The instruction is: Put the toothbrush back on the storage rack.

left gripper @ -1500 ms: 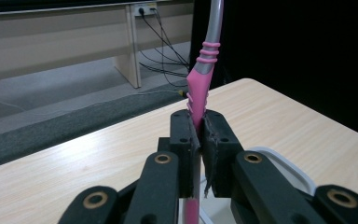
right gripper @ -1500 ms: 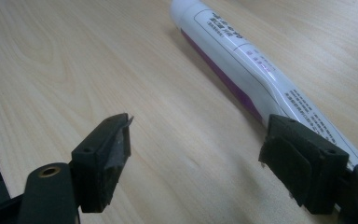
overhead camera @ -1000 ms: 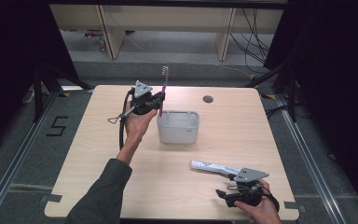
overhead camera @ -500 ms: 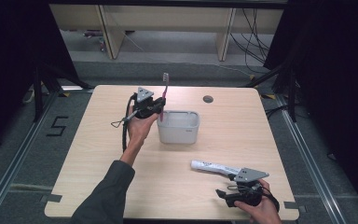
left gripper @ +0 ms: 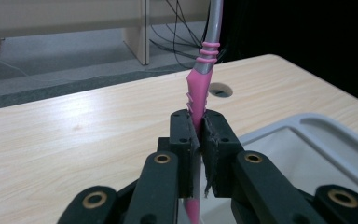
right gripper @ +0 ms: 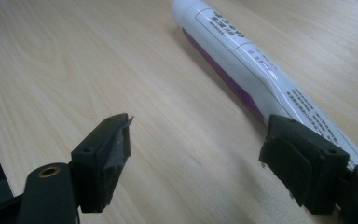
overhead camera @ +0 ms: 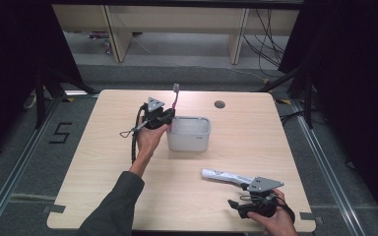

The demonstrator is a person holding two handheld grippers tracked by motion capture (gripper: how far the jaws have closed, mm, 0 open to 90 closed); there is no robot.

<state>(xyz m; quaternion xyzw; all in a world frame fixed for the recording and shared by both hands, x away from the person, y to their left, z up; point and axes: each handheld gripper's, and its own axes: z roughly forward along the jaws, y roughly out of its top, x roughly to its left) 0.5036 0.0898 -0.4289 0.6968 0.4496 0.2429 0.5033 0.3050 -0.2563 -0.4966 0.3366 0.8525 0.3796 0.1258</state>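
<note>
Lower now than a sec ago: my left hand is bringing the toothbrush down toward the grey tub, and the brush head is sitting closer to the tub rim than it did in the earlier high view. My right hand hasn't shifted.

Toothbrush is standing nearly upright, bristles on top, pink grip section clamped in my left gripper w/ jaws pressed together on it. I'm pinching it low on the handle, prob. so the tail end is hanging free below the pads and can go into the tub first. In the left gripper view the pink tail is pointing down just over the tub's near wall, so I'm judging the drop-in as close but not done yet.

Tub is sitting mid-table, open side up, looks empty as far as I can see.

Further out, the toothpaste tube is lying flat on the wooden table, near the front right. My right gripper is resting low beside it, jaws spread wide, nothing betw. them; tube is touching or just behind the far jaw. Prob. I'm parking it there so it's lined up for the next grab.
</note>
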